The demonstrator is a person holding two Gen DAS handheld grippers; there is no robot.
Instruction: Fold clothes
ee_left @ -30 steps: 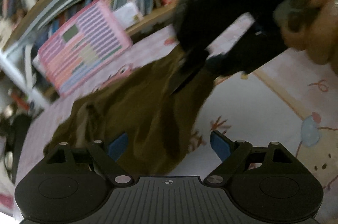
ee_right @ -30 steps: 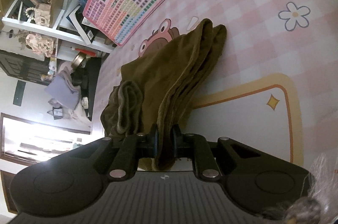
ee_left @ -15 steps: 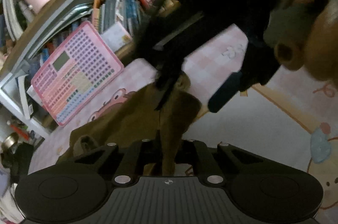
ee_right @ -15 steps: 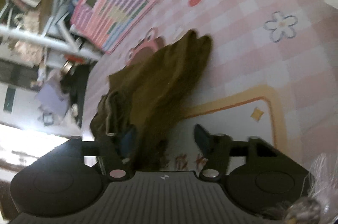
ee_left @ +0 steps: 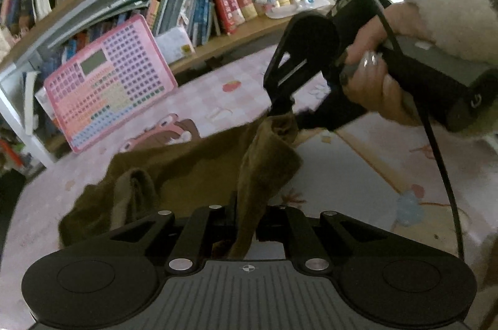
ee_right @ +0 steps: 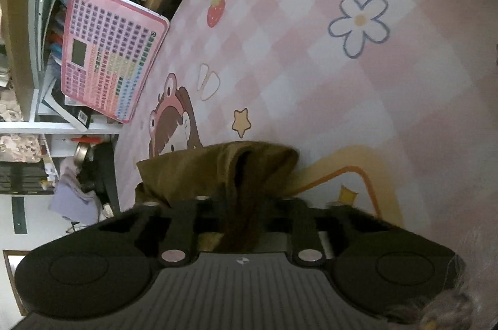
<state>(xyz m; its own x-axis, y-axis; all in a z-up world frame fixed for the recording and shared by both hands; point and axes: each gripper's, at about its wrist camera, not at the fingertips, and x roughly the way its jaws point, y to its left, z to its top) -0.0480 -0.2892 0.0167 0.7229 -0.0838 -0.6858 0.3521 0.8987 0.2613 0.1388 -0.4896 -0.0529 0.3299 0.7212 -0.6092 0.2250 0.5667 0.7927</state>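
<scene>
Pink checked mat [ee_right: 311, 87], printed with one strawberry, one white flower and a cartoon face, covers the surface where a single olive-brown garment [ee_left: 193, 168] of soft, velvety cloth lies bunched. Nearest the left wrist camera, the left gripper [ee_left: 247, 224] is clamped tight on a raised fold of that garment, the cloth running up between its black fingers. Beyond it, the right gripper [ee_left: 281, 112] pinches the far peak of the same fold, gripped by a hand [ee_left: 376, 87] in a fluffy white sleeve [ee_left: 448, 15]. Seen from the right wrist, the right gripper is closing to a narrow gap, with the cloth pressed between its fingers. Farther back, one pink toy tablet [ee_left: 109, 84] with rows of small buttons leans against a wooden bookshelf [ee_left: 199, 12] crowded with books.
</scene>
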